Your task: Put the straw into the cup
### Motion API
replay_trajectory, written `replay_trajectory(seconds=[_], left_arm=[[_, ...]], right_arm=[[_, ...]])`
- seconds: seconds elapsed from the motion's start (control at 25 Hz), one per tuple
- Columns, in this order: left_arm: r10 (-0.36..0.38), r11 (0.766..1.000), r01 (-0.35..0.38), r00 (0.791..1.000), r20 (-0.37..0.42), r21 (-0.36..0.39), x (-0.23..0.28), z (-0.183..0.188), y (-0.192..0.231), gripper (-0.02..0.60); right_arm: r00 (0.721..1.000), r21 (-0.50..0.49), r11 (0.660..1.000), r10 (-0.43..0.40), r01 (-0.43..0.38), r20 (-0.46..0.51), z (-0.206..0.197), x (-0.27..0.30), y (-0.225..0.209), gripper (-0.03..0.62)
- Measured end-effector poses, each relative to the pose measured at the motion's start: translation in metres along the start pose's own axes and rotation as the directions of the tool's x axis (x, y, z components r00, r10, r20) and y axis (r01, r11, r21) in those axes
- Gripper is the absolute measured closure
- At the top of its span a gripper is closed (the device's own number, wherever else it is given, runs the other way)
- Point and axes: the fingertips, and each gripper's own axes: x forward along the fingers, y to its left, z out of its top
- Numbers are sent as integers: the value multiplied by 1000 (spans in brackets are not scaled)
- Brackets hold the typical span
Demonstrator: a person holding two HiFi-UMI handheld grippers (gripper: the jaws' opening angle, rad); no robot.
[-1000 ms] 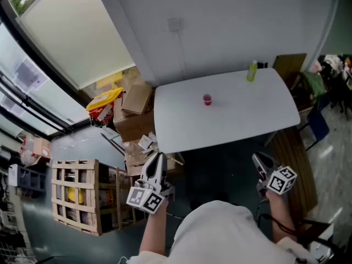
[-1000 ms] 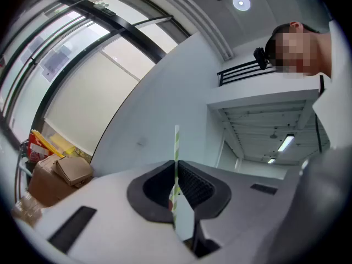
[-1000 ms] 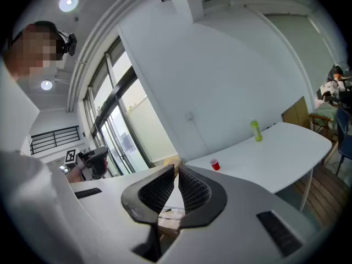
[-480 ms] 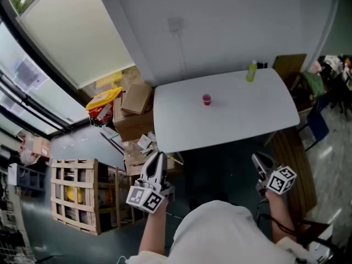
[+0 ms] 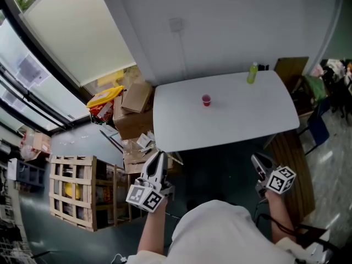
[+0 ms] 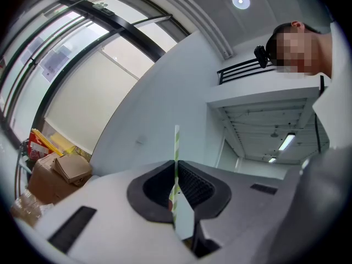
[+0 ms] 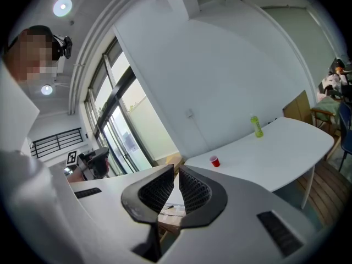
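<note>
A small red cup [image 5: 206,99] stands upright near the middle of the white table [image 5: 242,120]; the right gripper view shows the cup [image 7: 214,161] far ahead. My left gripper [image 5: 158,156] hangs below the table's near left corner, well short of the cup. It is shut on a green-and-white striped straw [image 6: 176,142] that sticks up between its jaws [image 6: 176,166]. My right gripper [image 5: 257,159] is held off the table's near right edge. In its own view the right gripper [image 7: 177,170] is shut with nothing between its pads.
A green bottle [image 5: 252,72] stands at the table's far right corner, also in the right gripper view [image 7: 257,126]. Cardboard boxes [image 5: 135,106] and a wooden crate [image 5: 74,194] crowd the floor to the left. A chair [image 5: 319,126] sits right of the table.
</note>
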Motion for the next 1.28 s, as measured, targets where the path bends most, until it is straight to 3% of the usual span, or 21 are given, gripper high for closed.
replay_trajectory(seconds=[0.48, 0.84, 1.28], left_arm=[[37, 999, -37, 999, 11, 11, 24, -22, -31, 558], [54, 998, -54, 999, -5, 12, 41, -43, -41, 558], [42, 999, -42, 999, -26, 10, 73, -47, -26, 558]], right_arm=[[995, -34, 997, 61, -64, -77, 14, 5, -32, 543], [986, -115, 986, 109, -123, -122, 25, 26, -39, 543], [988, -110, 988, 96, -109, -121, 37, 51, -52, 543]])
